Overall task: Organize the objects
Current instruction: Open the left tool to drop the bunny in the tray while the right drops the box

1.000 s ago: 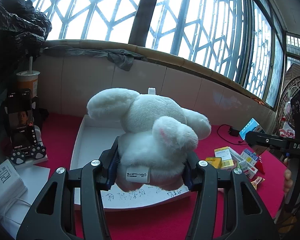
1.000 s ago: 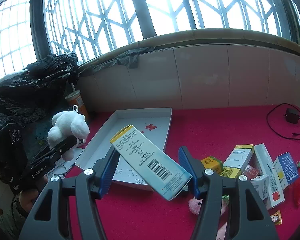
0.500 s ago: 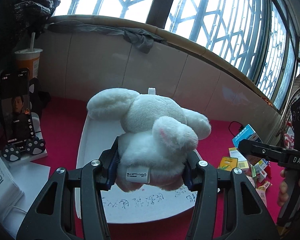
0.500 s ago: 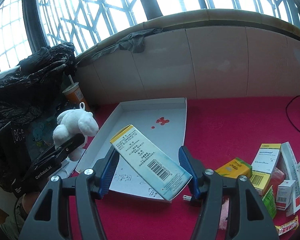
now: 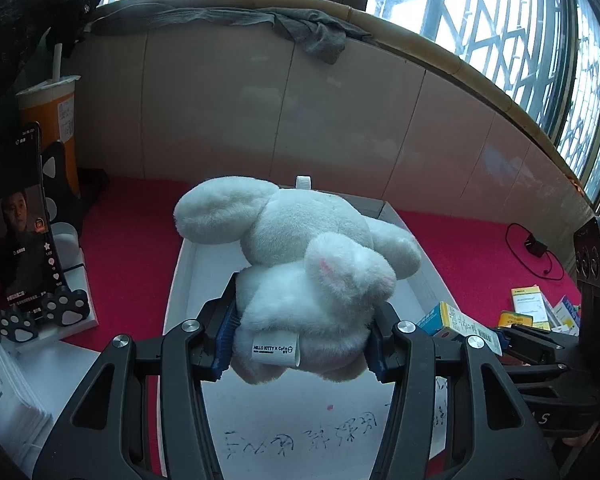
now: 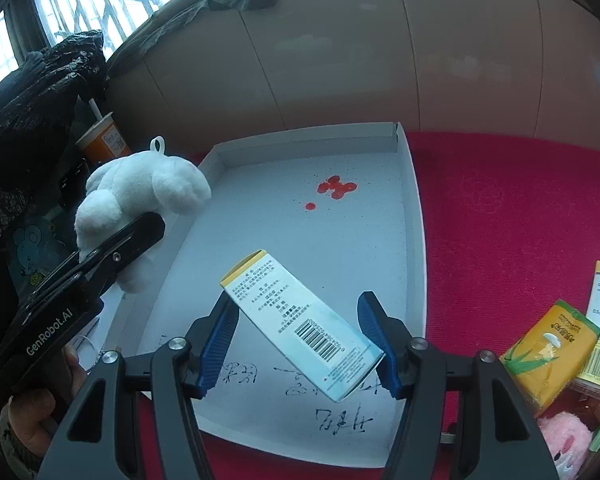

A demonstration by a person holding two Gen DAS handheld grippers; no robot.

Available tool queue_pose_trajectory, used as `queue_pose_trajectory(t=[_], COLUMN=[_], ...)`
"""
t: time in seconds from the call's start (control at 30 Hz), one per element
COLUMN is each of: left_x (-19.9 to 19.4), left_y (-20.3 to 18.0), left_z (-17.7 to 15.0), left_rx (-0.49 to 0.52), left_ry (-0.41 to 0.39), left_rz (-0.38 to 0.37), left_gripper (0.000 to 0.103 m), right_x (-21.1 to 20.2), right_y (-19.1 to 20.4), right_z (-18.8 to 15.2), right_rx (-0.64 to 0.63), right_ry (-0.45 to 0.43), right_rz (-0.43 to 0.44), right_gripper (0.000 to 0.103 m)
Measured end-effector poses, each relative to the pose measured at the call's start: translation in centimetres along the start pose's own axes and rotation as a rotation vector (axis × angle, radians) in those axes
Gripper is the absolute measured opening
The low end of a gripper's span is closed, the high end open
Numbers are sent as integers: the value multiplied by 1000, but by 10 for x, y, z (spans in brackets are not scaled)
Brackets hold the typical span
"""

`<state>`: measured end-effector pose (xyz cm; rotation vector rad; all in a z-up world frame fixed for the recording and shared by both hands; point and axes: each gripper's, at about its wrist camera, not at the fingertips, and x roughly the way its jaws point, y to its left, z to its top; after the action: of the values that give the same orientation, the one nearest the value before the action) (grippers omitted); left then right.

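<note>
My left gripper (image 5: 300, 340) is shut on a white plush rabbit (image 5: 300, 264) and holds it above the near left part of the white tray (image 5: 180, 272). The plush also shows in the right wrist view (image 6: 140, 196) at the tray's left rim. My right gripper (image 6: 300, 340) is shut on a white and yellow medicine box (image 6: 300, 324), held tilted above the tray's (image 6: 414, 240) near end. That box also shows in the left wrist view (image 5: 456, 324).
The tray lies on a red cloth (image 6: 500, 208) and has red stains (image 6: 334, 188) and handwriting on its floor. Several medicine boxes (image 6: 556, 344) and a pink plush (image 6: 564, 440) lie to the right. A phone on a stand (image 5: 16, 224), an orange cup (image 5: 52, 120) and a white pack (image 5: 4, 392) stand to the left.
Both grippers have moved forward and down over the tray, still holding the plush and the box. The right gripper with its box has come close beside the left one.
</note>
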<state>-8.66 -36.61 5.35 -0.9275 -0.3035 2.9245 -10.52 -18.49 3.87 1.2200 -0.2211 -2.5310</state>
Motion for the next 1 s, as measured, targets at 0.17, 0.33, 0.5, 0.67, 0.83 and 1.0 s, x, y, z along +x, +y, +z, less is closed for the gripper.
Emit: queue_pose_trajectory(t=[0.17,0.33,0.5,0.67,0.83,1.0], left_x=[2,-17,-42,-60,-82,-96], left_y=[1,-7,-9,-15,-14,-18], left_z=[1,6,8,3,-4,-6], left_rx=[-9,39,11,-5,-16,-31], left_ry=[9,-86,-160,-175,-216,-233], left_rz=[7,85,136,177,182,150], left_gripper=[73,103,103,103,103,103], right_x=[5,-10,-34,-58,-79,-84], right_y=[14,27,37,43,42,44], right_z=[-3,-5,-14,-26,-39,-52], right_rx=[-84,-139,-188,-232,-213,-189], right_ry=[-20,-100,-171,-227,-239,-227], right_rz=[-46,-67,-89,-94,-50,-24], right_gripper=[87,103,103,103,103,103])
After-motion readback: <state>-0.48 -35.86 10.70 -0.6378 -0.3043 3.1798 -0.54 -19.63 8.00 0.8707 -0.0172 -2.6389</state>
